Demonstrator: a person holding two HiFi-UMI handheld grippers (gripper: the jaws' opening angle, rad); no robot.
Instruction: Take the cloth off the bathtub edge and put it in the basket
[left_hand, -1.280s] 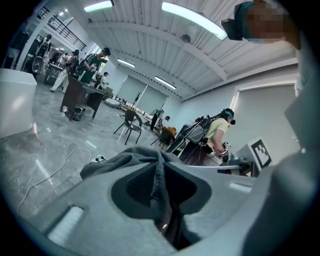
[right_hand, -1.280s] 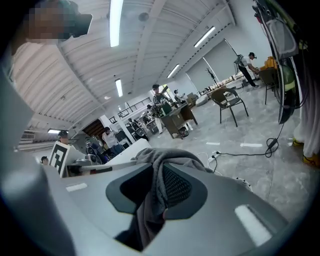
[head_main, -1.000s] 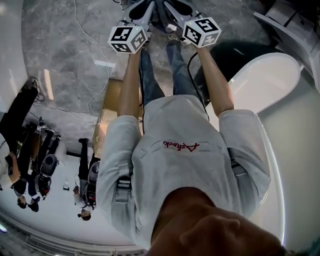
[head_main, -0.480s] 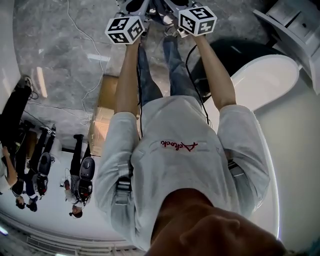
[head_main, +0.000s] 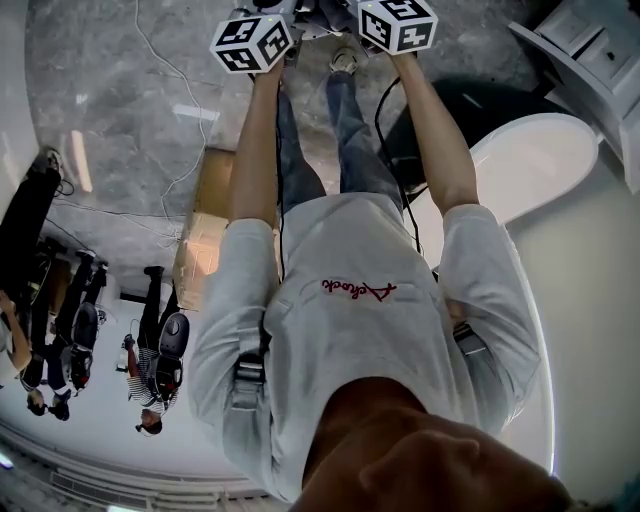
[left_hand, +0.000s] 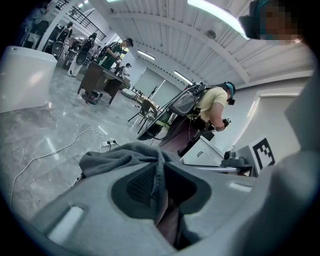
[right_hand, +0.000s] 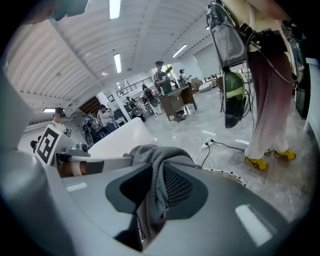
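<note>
The gray cloth (left_hand: 117, 156) is already off the bathtub (head_main: 530, 160). That part of the job looks done.

The left gripper (left_hand: 161, 176) has its two jaws squeezed together on one bit of the cloth. The cloth goes down between the dark pads, and a bunch of it sits on top of the jaws. The right gripper (right_hand: 154, 186) does the same thing. Its jaws are pinched on another bit of the same cloth, and a lump of cloth pokes up over them. So both grippers hold the cloth, one on each side.

In the head view, the person holds both arms out in front, over the gray stone floor (head_main: 120, 90). The grippers are close to each other at the top edge of that view. The white bathtub is off to the person's right side, and the cloth does not touch it. The cloth is up in the air, not lying on anything.

I cannot see a basket in any view. There is a brown box (head_main: 205, 240) on the floor near the person's left leg, but it does not look like a basket.

What is left, I think: carry the cloth to the basket, hold it over the top, and open both grippers so it drops in.
</note>
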